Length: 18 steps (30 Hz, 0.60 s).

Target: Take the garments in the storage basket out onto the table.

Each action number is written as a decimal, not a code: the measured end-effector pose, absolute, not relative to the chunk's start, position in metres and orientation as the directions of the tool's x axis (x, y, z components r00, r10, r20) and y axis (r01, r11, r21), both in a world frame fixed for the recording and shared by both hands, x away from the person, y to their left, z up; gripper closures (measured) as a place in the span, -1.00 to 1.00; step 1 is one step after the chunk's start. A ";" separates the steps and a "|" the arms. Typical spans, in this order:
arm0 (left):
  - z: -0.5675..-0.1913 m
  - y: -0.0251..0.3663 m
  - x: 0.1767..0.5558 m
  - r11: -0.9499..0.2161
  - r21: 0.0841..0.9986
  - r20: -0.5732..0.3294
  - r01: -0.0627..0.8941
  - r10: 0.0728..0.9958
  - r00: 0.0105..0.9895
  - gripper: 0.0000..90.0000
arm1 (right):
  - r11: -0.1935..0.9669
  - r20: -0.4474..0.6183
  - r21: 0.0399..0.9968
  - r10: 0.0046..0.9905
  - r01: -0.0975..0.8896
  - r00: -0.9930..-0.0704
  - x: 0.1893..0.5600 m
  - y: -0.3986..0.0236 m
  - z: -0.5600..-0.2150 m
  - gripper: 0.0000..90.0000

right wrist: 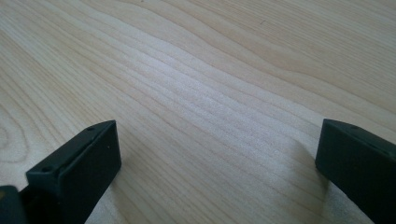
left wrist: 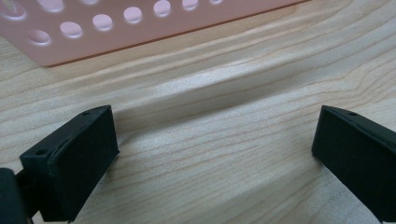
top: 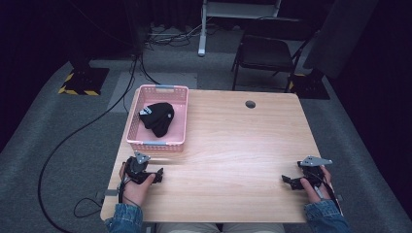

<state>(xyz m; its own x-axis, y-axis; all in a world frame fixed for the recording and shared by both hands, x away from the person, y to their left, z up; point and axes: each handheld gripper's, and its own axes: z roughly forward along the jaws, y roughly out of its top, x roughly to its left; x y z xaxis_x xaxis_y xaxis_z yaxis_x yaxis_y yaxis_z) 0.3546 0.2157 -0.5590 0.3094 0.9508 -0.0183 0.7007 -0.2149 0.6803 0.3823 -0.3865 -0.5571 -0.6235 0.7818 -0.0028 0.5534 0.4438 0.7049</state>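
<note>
A pink perforated basket (top: 180,122) stands on the wooden table (top: 233,145) at its far left, and a black knitted hat (top: 157,118) lies inside it. My left gripper (top: 156,174) rests on the table just in front of the basket, held in a hand, jaws wide apart with bare wood between them. In the left gripper view the basket's wall (left wrist: 93,28) fills the top, close ahead of the left gripper (left wrist: 215,154). My right gripper (top: 287,181) rests near the table's front right corner, open over bare wood (right wrist: 210,93).
A round cable hole (top: 250,104) sits near the table's far edge. Behind the table stand a black folding chair (top: 267,53) and a white desk frame (top: 204,29). Cables run over the grey floor at left (top: 87,126).
</note>
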 end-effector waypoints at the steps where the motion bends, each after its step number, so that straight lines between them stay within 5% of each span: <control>1: -0.559 0.216 0.355 -0.215 0.680 -0.018 0.701 0.951 0.309 -1.00 | 0.444 -0.003 0.705 0.782 0.553 -0.624 0.382 -0.387 -0.557 -1.00; 18: -0.559 0.216 0.354 -0.211 0.680 -0.021 0.702 0.951 0.307 -1.00 | 0.448 -0.002 0.705 0.776 0.550 -0.630 0.383 -0.387 -0.557 -1.00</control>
